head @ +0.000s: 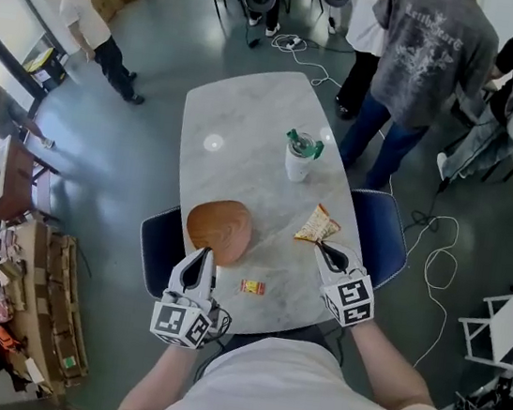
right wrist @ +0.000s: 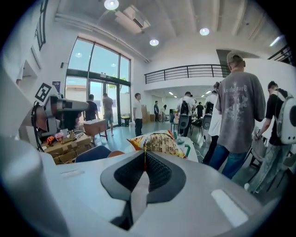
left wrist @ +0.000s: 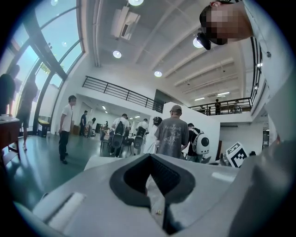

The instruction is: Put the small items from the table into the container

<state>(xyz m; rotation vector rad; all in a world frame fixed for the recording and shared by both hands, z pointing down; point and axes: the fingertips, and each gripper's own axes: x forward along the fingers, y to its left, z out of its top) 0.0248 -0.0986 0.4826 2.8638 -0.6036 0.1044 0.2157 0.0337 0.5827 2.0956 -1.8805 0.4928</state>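
Two small items show in the head view. A snack packet (head: pixel 317 225) hangs off the tips of the right gripper (head: pixel 324 249), and a wrapped sweet (head: pixel 252 287) lies on the table (head: pixel 237 140) near its close edge. The wooden bowl (head: pixel 219 230) sits at 9 o'clock from the packet, just beside it, with nothing between the two. The packet's long axis runs from about 7 to 1 o'clock, and it is pinched at its near end. The left gripper (head: pixel 200 258) hovers at 6 o'clock from the bowl, over its near rim. The sweet lies between the two grippers, and we judge it closer to the left one. A lidded cup (head: pixel 299 158) stands well apart at 12 o'clock and plays no part.

From the left gripper view, the left gripper (left wrist: pixel 149 157) has its jaws pressed together with nothing in them. It points out across the room, so neither the bowl nor the sweet appears.

From the right gripper view, the right gripper (right wrist: pixel 144 153) is clamped on the packet (right wrist: pixel 157 141), which fans out at 12 o'clock past the tips. A brown sliver (right wrist: pixel 115 153) at 9 o'clock of the packet is probably the bowl.

We judge that the coming move is a short carry toward 9 o'clock, then letting go over the bowl.
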